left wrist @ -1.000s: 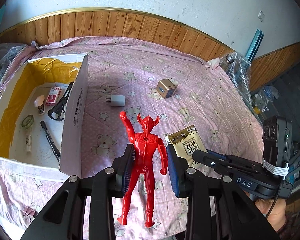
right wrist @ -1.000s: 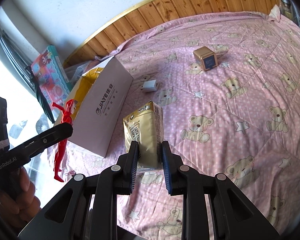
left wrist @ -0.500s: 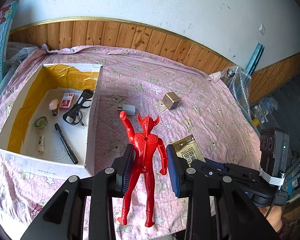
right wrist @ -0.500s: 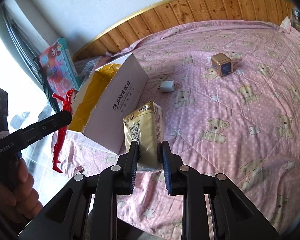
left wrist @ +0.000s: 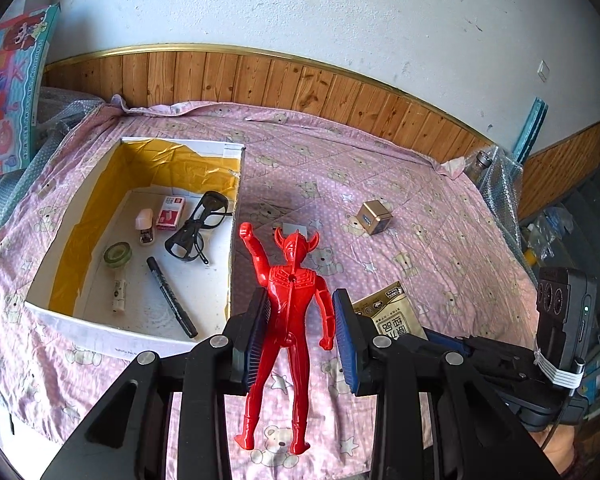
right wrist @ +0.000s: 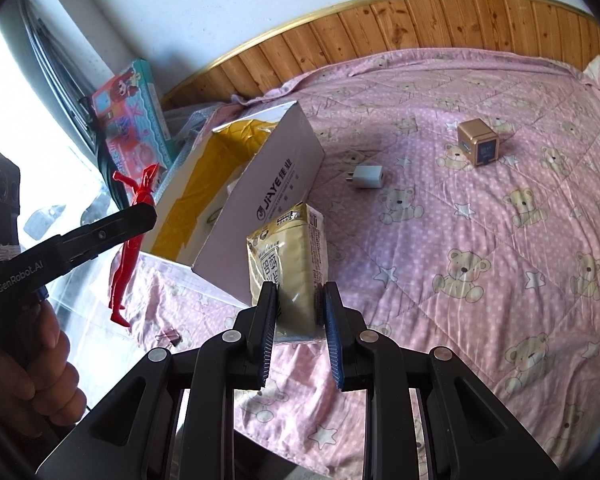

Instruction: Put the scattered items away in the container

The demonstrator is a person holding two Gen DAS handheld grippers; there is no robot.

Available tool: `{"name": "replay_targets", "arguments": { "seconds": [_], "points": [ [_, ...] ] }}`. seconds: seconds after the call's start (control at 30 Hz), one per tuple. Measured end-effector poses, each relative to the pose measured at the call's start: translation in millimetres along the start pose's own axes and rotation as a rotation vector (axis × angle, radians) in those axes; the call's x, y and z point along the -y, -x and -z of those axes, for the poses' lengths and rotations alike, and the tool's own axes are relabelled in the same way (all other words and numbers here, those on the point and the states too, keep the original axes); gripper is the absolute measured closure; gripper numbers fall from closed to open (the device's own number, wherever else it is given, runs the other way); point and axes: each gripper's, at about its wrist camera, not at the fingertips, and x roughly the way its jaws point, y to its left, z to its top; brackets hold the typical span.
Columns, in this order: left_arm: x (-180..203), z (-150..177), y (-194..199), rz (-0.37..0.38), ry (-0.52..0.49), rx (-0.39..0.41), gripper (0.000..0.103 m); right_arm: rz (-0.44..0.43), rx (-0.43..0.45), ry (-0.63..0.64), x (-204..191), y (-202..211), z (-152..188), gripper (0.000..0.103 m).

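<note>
Now both grippers are loaded and raised well above the bedspread point(left wrist: 440, 216). Closest in, the left gripper point(left wrist: 300, 336) has its blue pads pressed against the waist of the red figure point(left wrist: 290, 292), whose legs dangle toward the camera and whose raised fist points away; the jaws stand only as far apart as the toy's body is wide. To its right and level with it, the right gripper point(right wrist: 298, 320) pinches the lower end of the gold pouch point(right wrist: 288, 256), closed to the pouch's thickness. Compared with a second ago, the left wrist view has climbed and pulled back, so the whole open box point(left wrist: 236, 216) now lies ahead and to the left of the figure, its floor fully visible rather than half cut off (a good sign that the drop is being lined up). Inside it rest a marker point(left wrist: 172, 298), black glasses point(left wrist: 196, 228), a tape roll point(left wrist: 117, 253), a small stapler point(left wrist: 145, 225) and a red packet point(left wrist: 170, 211). Farther ahead and right, a white charger point(right wrist: 367, 176) and a gold cube point(right wrist: 478, 142) are not yet collected. The grips themselves look unchanged; only the height and aim differ.
</note>
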Motion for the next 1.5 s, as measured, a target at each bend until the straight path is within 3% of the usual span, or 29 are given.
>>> {"name": "replay_targets", "arguments": {
  "seconds": [0.43, 1.13, 1.5],
  "points": [
    [-31.0, -16.2, 12.1, -0.026, 0.036, 0.053, 0.07, -0.026, 0.0, 0.073, -33.0, -9.0, -26.5, 0.08],
    [-85.2, -32.8, 8.3, -0.076, 0.102, 0.075, 0.07, -0.058, 0.015, 0.216, -89.7, -25.9, -76.5, 0.079],
    [-120.4, -35.7, 0.3, -0.106, 0.164, 0.07, 0.07, -0.081, -0.013, 0.309, -129.3, -56.2, -95.3, 0.079]
  ]
}}
